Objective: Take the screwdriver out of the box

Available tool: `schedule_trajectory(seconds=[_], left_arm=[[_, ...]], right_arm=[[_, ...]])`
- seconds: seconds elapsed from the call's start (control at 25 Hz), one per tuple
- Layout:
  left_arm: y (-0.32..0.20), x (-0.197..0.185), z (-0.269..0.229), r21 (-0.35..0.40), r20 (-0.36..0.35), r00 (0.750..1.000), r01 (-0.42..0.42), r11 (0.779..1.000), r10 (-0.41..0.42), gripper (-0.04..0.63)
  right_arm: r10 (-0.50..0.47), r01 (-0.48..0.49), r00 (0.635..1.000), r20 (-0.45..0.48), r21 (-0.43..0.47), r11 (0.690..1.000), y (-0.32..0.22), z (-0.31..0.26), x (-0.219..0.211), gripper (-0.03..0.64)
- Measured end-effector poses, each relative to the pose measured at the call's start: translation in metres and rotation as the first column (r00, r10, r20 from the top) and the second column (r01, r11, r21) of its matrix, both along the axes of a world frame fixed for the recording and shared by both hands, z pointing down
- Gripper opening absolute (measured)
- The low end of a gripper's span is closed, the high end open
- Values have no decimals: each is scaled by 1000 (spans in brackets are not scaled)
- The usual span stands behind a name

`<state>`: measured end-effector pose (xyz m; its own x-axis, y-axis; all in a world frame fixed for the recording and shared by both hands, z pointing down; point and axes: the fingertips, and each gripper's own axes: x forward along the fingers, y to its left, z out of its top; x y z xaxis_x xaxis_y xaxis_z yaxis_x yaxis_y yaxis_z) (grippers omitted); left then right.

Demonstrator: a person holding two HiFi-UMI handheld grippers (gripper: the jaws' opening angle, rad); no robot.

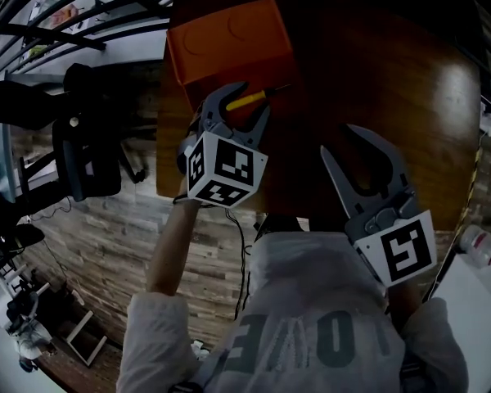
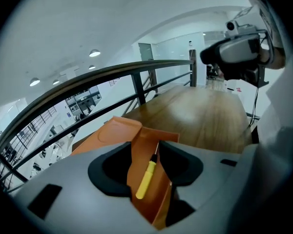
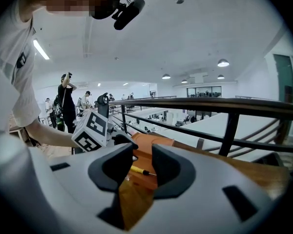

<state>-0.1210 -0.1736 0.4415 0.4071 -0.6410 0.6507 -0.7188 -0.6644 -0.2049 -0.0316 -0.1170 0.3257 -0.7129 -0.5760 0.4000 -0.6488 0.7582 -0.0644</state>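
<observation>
Grey moulded plastic formed both tools, each with a marker cube at its base: the left cube (image 1: 227,169) sat tilted and the right cube (image 1: 397,248) sat close to the person's pale shirt (image 1: 311,318). Ahead of them, the right gripper (image 1: 335,137) hung over bare wood with its curved, hook-shaped jaws parted. The left gripper (image 1: 254,97) reached to the near edge of the box (image 1: 229,39), jaws also spread. In the left gripper view the black, rubbery pads (image 2: 112,172) stood either side of a smooth orange panel. On that panel lay the screwdriver (image 2: 146,179), a slim yellow handle with a dark collar and thin metal shaft. Orange showed on both sides of the handle, so neither pad gripped it. The right gripper view caught the same screwdriver (image 3: 136,170) lying level just below the left jaw tips. Beyond it, the box was a matte orange block with faint circles pressed into its top. It rested on a glossy, grained wooden table (image 1: 376,72). Past the table ran a dark metal railing (image 3: 210,104).
</observation>
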Motion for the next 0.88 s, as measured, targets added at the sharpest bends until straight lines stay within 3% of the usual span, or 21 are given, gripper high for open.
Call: schedule_trajectory(seconds=[0.44,0.88], left_arm=[[3,2,34,-124,88,988,-115,986,127,187],[4,-2,61,-234,120,976,-152,960,184,187]], right_arm=[[-8,8,1000,-8,-19,1000,3,2,-1,121],[-16,15,1000,-13,-48,999,10,6,-5,121]])
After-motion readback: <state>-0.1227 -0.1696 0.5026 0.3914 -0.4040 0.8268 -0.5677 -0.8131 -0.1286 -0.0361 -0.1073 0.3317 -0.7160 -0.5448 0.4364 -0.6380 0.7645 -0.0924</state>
